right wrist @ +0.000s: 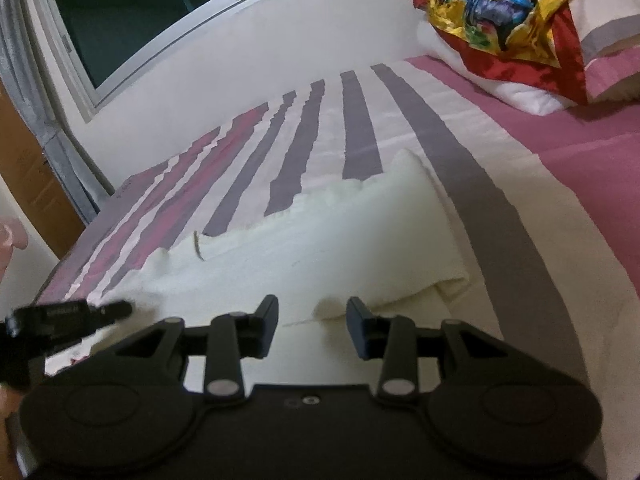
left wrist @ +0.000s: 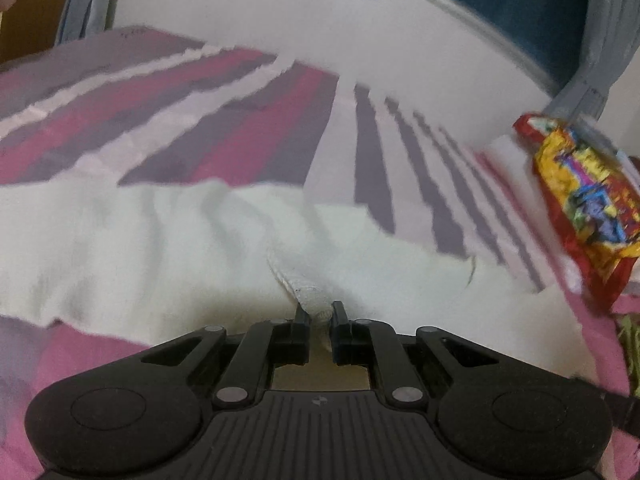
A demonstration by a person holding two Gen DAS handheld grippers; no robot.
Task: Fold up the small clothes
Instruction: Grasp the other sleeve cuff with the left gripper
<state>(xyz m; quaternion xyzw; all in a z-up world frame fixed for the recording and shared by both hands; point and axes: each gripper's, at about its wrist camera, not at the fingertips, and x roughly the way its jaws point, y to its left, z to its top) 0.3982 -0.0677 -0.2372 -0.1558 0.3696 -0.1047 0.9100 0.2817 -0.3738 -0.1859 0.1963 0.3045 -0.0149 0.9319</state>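
A small white cloth (left wrist: 160, 248) lies spread across the striped bedsheet (left wrist: 248, 120). My left gripper (left wrist: 320, 312) is shut on a pinched ridge of the cloth's near edge, which bunches up between the fingers. In the right wrist view the same white cloth (right wrist: 320, 232) lies flat, with its right end doubled over. My right gripper (right wrist: 313, 314) hovers over its near edge, jaws apart. A cloth corner sits in the gap close to the right finger (right wrist: 358, 314), and the pads do not press on it. The left gripper (right wrist: 120, 309) shows blurred at the cloth's left end.
A colourful red-and-yellow fabric (right wrist: 500, 12) lies over a white pillow (right wrist: 532, 96) at the head of the bed, and appears at the right edge (left wrist: 584, 200) of the left wrist view. A white wall with a dark window (right wrist: 140, 12) borders the bed's far side. A wooden cabinet (right wrist: 24, 168) stands left.
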